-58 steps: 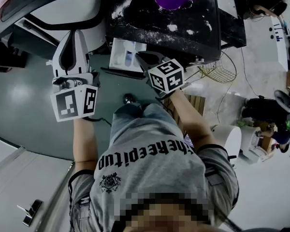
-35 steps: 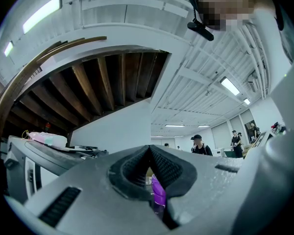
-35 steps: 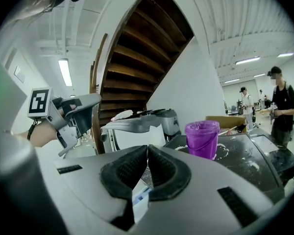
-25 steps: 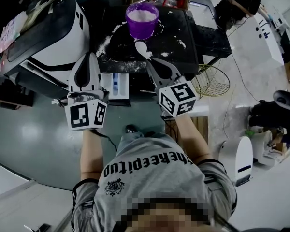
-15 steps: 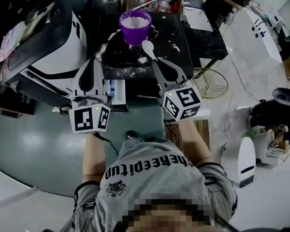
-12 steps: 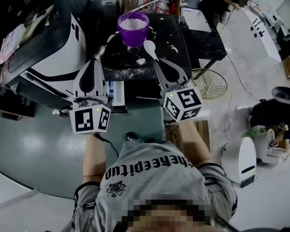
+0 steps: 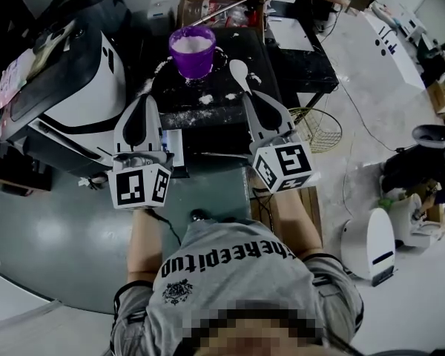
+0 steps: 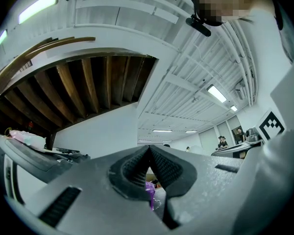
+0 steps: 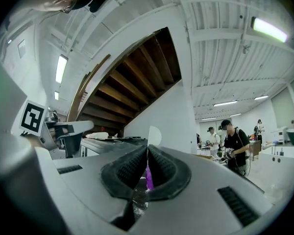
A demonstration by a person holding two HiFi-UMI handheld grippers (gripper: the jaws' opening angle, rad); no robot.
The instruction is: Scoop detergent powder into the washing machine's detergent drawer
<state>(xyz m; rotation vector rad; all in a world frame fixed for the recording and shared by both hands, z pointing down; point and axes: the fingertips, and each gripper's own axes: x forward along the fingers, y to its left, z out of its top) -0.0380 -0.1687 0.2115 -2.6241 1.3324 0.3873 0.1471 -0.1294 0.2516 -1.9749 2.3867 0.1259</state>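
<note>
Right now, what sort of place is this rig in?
Likely an open lab or workshop hall, not a home laundry room. A washing machine stands beside a powder-dusted black table with a purple cup on it; other people stand in the background under strip lights.

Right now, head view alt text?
The right gripper, shut on a white spoon, holds it over a powder-dusted black table beside a purple cup of powder. The left gripper, shut and empty, hovers by the washing machine's open detergent drawer.
</note>
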